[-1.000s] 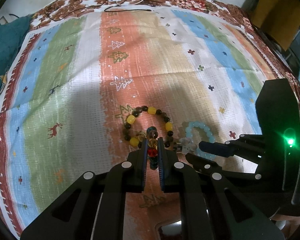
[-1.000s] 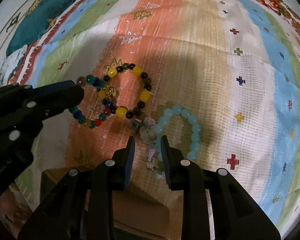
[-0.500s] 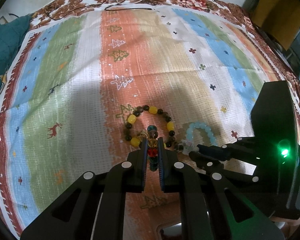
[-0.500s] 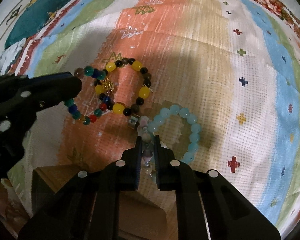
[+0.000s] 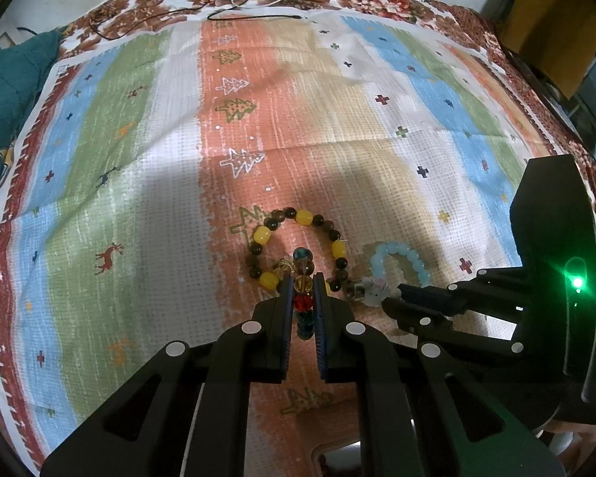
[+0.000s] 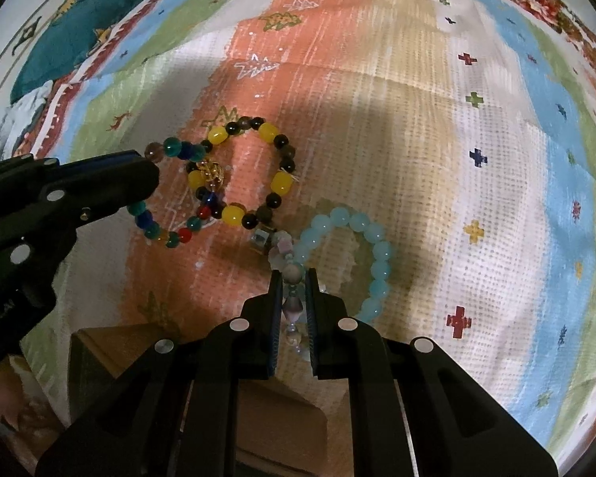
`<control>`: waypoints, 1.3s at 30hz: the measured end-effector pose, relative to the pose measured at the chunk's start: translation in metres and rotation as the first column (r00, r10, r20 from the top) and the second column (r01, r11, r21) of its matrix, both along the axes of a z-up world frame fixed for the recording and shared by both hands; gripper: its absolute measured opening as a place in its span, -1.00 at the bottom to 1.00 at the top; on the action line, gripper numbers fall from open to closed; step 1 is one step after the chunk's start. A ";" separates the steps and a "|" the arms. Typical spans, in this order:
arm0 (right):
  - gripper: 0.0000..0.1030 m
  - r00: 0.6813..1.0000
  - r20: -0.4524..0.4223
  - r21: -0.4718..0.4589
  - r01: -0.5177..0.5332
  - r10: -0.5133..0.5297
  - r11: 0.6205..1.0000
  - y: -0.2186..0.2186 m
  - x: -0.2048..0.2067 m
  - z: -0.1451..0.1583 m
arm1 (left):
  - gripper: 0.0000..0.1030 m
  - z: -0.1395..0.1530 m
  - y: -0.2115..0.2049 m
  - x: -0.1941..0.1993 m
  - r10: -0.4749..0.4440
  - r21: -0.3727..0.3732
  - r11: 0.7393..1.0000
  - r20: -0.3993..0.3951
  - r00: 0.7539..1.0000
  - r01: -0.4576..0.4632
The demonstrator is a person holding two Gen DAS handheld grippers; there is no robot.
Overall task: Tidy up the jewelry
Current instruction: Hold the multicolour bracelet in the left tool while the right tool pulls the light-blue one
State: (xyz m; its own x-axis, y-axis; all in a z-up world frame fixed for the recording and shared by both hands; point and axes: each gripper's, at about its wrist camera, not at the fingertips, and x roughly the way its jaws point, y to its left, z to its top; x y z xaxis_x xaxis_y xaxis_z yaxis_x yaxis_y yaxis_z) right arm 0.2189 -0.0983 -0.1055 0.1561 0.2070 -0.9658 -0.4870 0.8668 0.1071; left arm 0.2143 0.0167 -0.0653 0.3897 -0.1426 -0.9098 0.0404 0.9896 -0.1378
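Three bracelets lie on the striped cloth. Only the right view shows the whole multicoloured bracelet; the left gripper is clamped on it. A second ago the right gripper stood apart (now clamped) on the pale blue bracelet, beside the yellow-and-brown bracelet.

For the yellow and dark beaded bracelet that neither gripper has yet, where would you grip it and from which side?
Probably the far arc of the yellow and dark bracelet, taken from above with one finger inside the loop and one outside. It lies flat on the striped cloth, and that arc is clear, whereas the near side is crossed by the multicoloured bracelet and sits close to the light blue bracelet.
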 end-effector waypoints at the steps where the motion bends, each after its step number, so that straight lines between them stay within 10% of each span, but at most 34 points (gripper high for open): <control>1: -0.76 1.000 -0.001 -0.001 -0.003 0.003 1.000 0.000 0.000 0.000 | -0.83 0.000 0.000 0.000 0.000 0.000 1.000 0.000 1.000 0.000; 39: -0.79 1.000 0.018 0.001 -0.014 0.014 1.000 0.000 -0.001 0.005 | -0.83 -0.002 -0.001 -0.001 -0.007 0.007 1.000 -0.008 1.000 0.007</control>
